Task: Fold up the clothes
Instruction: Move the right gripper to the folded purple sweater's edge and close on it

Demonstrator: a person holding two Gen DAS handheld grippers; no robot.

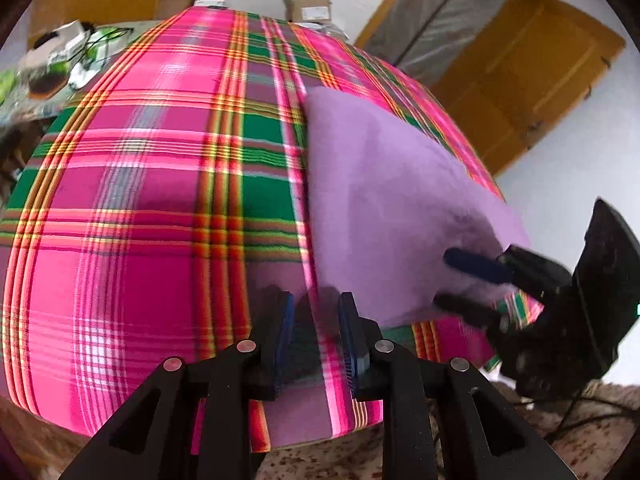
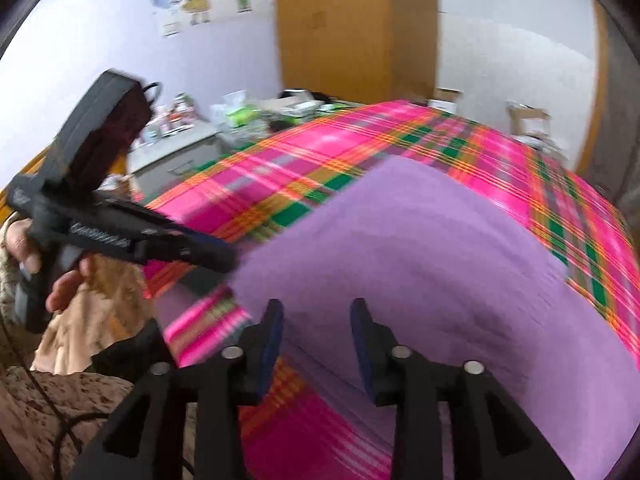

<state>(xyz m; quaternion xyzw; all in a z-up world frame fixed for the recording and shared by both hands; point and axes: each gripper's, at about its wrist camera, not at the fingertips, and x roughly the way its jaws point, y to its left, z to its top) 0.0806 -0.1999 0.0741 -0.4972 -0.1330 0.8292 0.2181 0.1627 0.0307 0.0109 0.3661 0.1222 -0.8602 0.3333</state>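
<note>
A lilac cloth (image 1: 384,184) lies on a worktop covered by a pink, green and orange plaid spread (image 1: 152,184). In the left wrist view it fills the right centre of the frame, one edge running down toward the lower middle. In the right wrist view the cloth (image 2: 420,264) takes up the centre and lower right.

The left tool (image 1: 316,340) sits at the bottom centre of its own view, its jaws partly apart, with a thin fold of the cloth's edge passing between them. Whether the pads press on it I cannot tell. In the right wrist view it (image 2: 224,258) enters from the left, held by a hand (image 2: 44,272), with its tips at the cloth's left edge.

The right tool (image 2: 316,340) has its jaws standing wide over the cloth, gripping nothing. In the left wrist view it (image 1: 452,280) reaches in from the lower right, both fingers spread above the cloth's near corner.
</note>
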